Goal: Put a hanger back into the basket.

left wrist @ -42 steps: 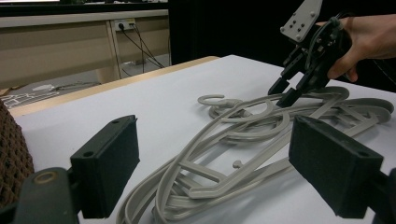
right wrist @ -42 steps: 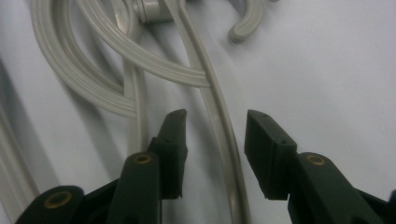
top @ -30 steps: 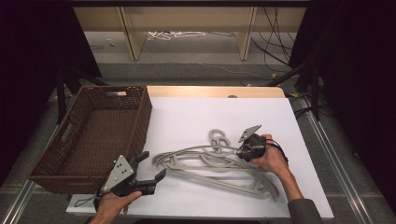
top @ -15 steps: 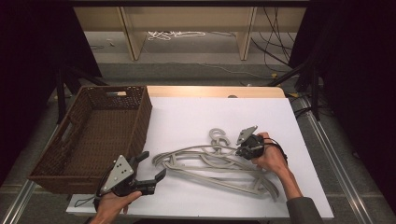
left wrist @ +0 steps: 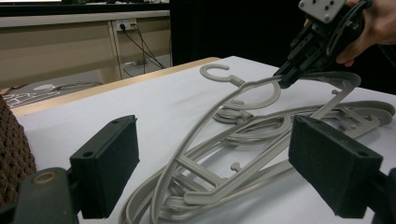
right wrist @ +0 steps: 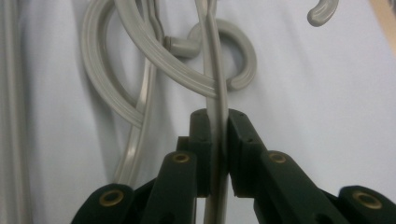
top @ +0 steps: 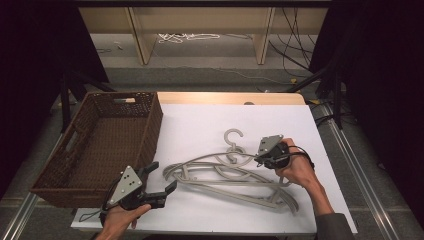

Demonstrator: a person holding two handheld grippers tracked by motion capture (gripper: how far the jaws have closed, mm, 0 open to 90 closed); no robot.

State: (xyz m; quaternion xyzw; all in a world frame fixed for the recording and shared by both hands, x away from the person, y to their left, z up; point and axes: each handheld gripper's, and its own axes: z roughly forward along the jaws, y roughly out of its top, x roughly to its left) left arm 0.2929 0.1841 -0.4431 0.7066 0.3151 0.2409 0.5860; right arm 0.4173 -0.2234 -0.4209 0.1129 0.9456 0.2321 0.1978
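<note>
On a white table (top: 210,125), beside a brown wicker basket (top: 100,145), the right gripper (top: 261,156) clamps its jaws on the thin arm of the top grey hanger (top: 210,161) (one of a tangled pile), while the left gripper (top: 162,181) rests nearby, jaws wide apart.

Grey plastic hangers (top: 227,175) tangled in pile on white tabletop; top hanger's (left wrist: 233,100) arm lifted.

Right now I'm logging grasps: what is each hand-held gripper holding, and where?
Right hand-held gripper clamps the top hanger on its arm near the hook; the left holds nothing.
</note>
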